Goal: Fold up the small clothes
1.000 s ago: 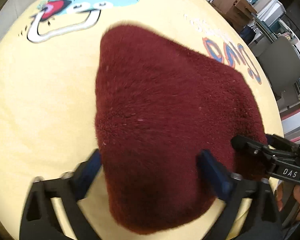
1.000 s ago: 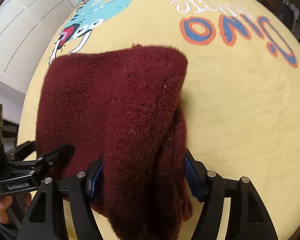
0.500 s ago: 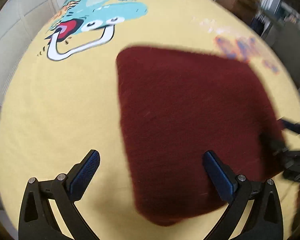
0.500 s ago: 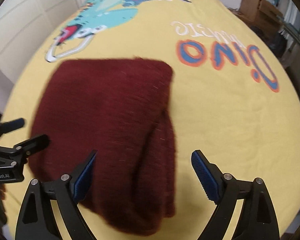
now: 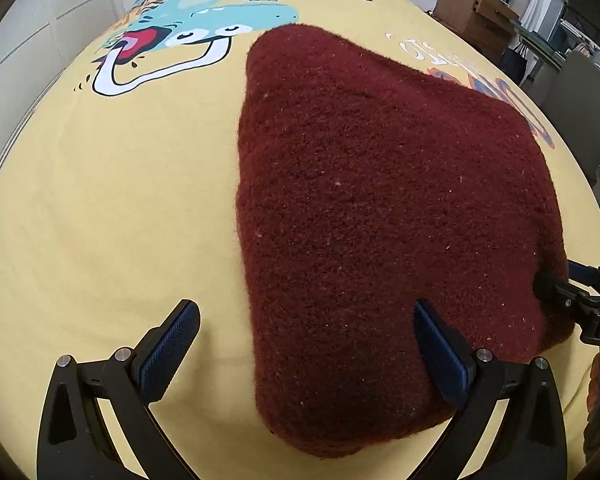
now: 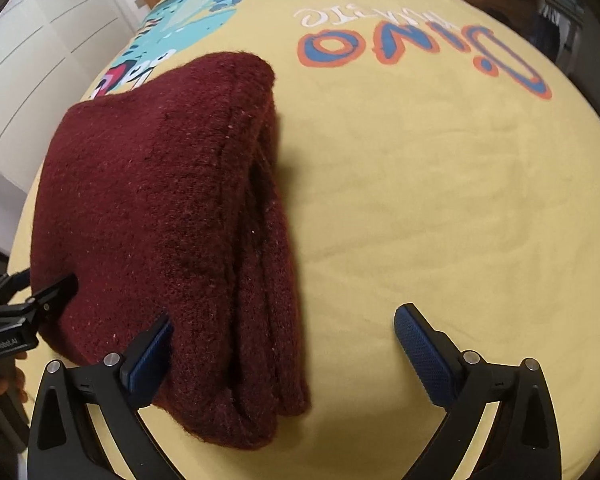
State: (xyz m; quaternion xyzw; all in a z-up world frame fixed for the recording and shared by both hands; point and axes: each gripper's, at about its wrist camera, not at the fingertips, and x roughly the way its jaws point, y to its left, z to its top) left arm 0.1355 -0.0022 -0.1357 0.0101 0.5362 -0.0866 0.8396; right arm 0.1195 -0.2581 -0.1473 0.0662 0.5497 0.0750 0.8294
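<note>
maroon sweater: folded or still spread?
Folded. The sweater lies as a compact bundle on the yellow sheet, with stacked layers showing along its right edge. Neither gripper holds it.

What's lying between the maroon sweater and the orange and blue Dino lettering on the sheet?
Only bare yellow sheet separates sweater from lettering, per the right wrist view.

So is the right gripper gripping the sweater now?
No, the right gripper is open, its fingers spread wide, and the folded sweater lies loose on the bedsheet.
</note>
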